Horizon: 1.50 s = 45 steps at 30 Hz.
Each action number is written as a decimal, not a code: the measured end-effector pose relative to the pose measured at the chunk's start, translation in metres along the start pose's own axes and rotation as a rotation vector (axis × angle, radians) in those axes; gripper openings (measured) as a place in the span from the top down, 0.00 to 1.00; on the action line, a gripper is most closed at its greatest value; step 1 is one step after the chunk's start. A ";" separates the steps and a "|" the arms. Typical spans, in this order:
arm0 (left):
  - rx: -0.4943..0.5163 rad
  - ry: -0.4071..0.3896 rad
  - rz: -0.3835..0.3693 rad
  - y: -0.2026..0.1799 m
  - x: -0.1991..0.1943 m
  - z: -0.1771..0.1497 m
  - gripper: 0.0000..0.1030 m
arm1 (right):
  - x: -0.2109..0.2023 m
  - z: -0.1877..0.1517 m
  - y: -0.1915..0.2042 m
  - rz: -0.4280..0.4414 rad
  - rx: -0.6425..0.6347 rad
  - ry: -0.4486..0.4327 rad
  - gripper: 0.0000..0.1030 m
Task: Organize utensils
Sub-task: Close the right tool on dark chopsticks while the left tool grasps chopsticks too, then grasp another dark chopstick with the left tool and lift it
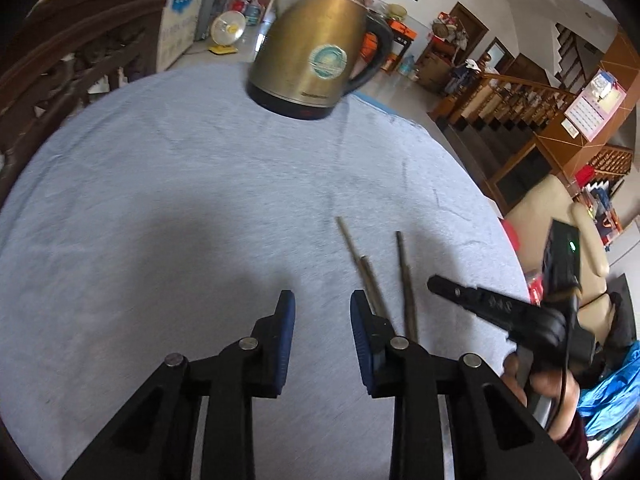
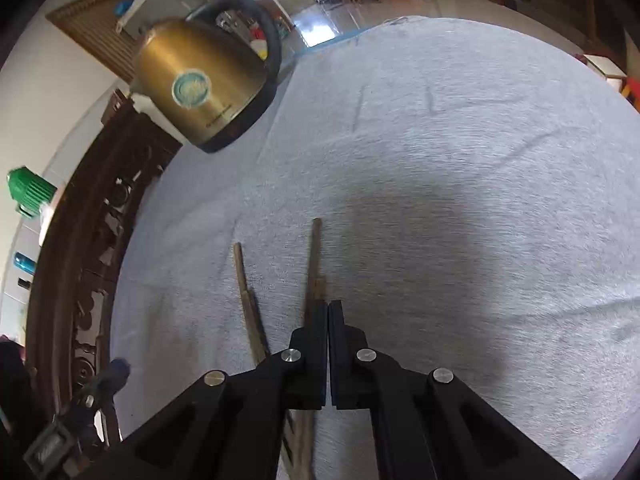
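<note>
Looking down my left hand-held gripper (image 1: 322, 300), I see its blue pads standing apart over bare grey cloth with nothing between them, the chopsticks (image 1: 370, 280) lying just to their right, toward the near right edge of the bench (image 1: 160, 200). My right hand-held gripper (image 2: 328, 308) has its jaws pressed together, tips beside the right-hand pair of chopsticks; whether a stick is pinched I cannot tell. At the far edge of the bench stands a brass-coloured kettle (image 1: 316, 40), well apart from the sticks.
</note>
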<state>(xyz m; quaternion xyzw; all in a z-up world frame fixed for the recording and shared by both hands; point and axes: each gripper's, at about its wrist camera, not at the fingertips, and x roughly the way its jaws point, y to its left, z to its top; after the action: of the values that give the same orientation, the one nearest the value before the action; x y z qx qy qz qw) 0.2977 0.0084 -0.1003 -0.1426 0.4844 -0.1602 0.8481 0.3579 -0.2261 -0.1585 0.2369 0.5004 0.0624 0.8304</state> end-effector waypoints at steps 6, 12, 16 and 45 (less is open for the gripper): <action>-0.011 0.084 0.002 -0.024 0.047 0.017 0.71 | -0.008 -0.001 -0.025 0.090 0.059 0.017 0.96; -0.046 0.160 0.004 -0.042 0.087 0.022 0.71 | -0.017 -0.001 -0.042 0.127 0.084 0.003 0.95; -0.016 0.165 0.025 -0.050 0.097 0.018 0.71 | -0.022 -0.004 -0.048 0.138 0.091 -0.009 0.94; 0.066 0.160 -0.066 -0.007 0.027 0.007 0.81 | -0.003 -0.011 0.023 -0.027 -0.166 0.025 0.99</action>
<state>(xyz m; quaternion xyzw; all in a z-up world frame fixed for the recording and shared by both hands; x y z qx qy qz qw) 0.3156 -0.0083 -0.1149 -0.1174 0.5399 -0.2150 0.8053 0.3497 -0.2032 -0.1502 0.1598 0.5070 0.0955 0.8416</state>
